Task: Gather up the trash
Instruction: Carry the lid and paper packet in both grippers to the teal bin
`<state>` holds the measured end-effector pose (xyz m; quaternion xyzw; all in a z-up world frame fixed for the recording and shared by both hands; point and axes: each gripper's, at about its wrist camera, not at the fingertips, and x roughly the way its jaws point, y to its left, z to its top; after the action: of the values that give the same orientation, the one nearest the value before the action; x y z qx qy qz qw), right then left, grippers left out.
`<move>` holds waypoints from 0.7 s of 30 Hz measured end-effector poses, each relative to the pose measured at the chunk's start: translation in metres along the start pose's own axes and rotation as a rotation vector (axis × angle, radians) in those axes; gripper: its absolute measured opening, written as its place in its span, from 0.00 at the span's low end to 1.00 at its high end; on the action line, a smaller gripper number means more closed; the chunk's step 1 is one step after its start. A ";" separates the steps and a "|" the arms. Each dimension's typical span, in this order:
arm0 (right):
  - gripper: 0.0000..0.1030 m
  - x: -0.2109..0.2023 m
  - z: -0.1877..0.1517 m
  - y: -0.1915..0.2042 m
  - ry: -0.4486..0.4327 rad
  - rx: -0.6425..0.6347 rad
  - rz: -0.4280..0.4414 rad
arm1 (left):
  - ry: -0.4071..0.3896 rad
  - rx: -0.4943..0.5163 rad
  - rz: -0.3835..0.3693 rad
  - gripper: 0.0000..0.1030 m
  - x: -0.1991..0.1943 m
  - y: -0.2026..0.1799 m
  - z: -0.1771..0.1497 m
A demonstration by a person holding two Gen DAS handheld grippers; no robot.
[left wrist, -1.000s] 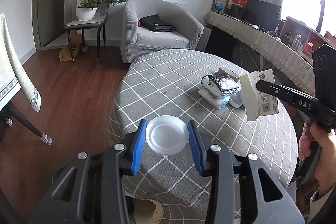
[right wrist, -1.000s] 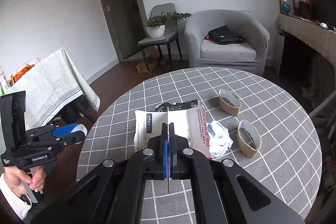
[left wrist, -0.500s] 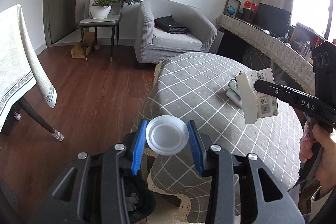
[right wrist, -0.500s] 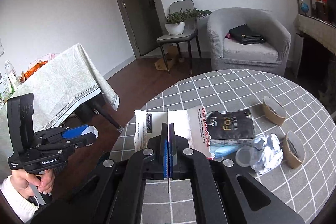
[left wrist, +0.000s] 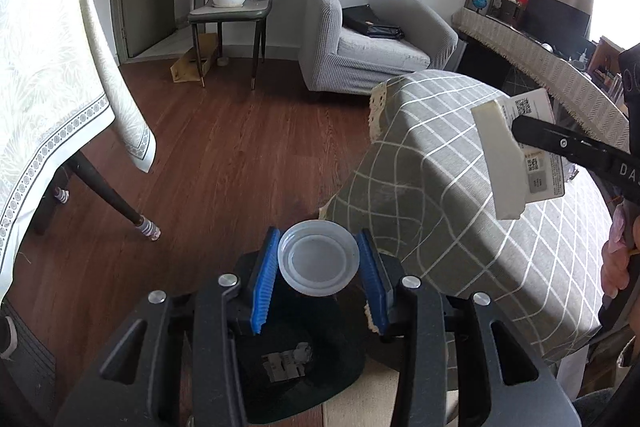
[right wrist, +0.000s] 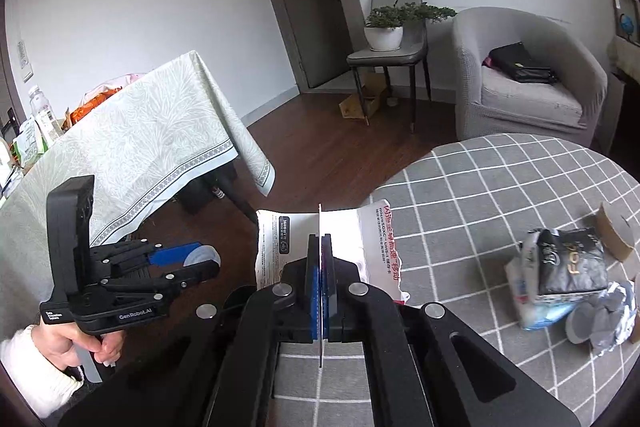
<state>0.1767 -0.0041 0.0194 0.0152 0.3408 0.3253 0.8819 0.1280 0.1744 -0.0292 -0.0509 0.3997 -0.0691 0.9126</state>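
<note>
Trash was in both hands: the left gripper had its fingers clamped on a clear plastic lid over a dark bin. The right gripper pinched a white wrapper flat at the checkered surface edge.

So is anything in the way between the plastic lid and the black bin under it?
Nothing visible blocks it. The plastic lid, held in the left tool, hangs right above the open black bin on the floor beside the checked table. Only scraps lie inside the bin.
</note>
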 end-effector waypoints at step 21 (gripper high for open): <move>0.01 0.104 0.000 0.079 0.146 -0.049 0.115 | 0.287 -0.039 0.035 0.41 0.048 0.078 -0.071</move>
<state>0.1904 0.1188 -0.0223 -0.0106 0.3948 0.3837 0.8348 0.1142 0.2406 -0.1236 -0.0513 0.5282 -0.0521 0.8460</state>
